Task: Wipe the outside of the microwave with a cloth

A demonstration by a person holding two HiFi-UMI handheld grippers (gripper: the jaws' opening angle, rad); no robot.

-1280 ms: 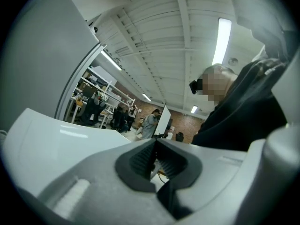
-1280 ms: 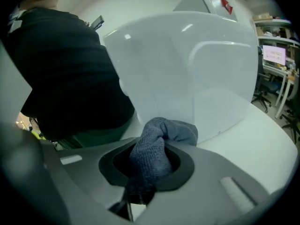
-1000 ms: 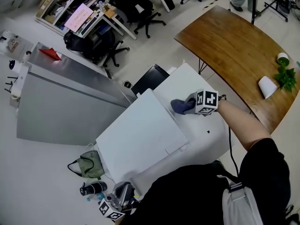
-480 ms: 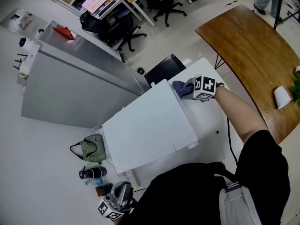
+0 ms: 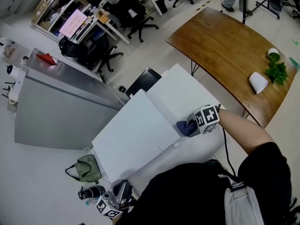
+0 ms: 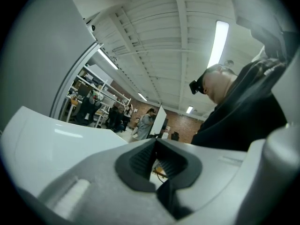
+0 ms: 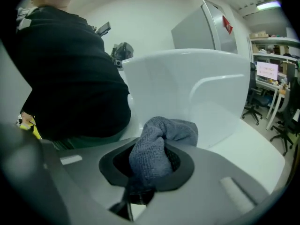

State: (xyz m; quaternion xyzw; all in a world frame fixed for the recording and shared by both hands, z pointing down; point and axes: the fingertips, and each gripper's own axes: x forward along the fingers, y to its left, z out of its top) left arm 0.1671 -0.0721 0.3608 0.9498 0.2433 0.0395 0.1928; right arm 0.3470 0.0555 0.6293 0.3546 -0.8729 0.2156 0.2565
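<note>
Cloth (image 5: 185, 128), soft and limp, is pinched at its bunched middle by the right tool (image 5: 191, 125) atop the microwave (image 5: 136, 139), mid-frame. Left tool (image 5: 117, 199), lower left, gapes slightly, empty.

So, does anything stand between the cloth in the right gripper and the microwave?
Nothing visible does. The cloth, clamped in the right gripper, is right at the microwave's side wall, and only bare white casing shows beyond it.

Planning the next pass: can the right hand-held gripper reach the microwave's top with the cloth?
Probably yes: the right hand-held gripper holds the cloth beside the microwave, whose top looks bare.
</note>
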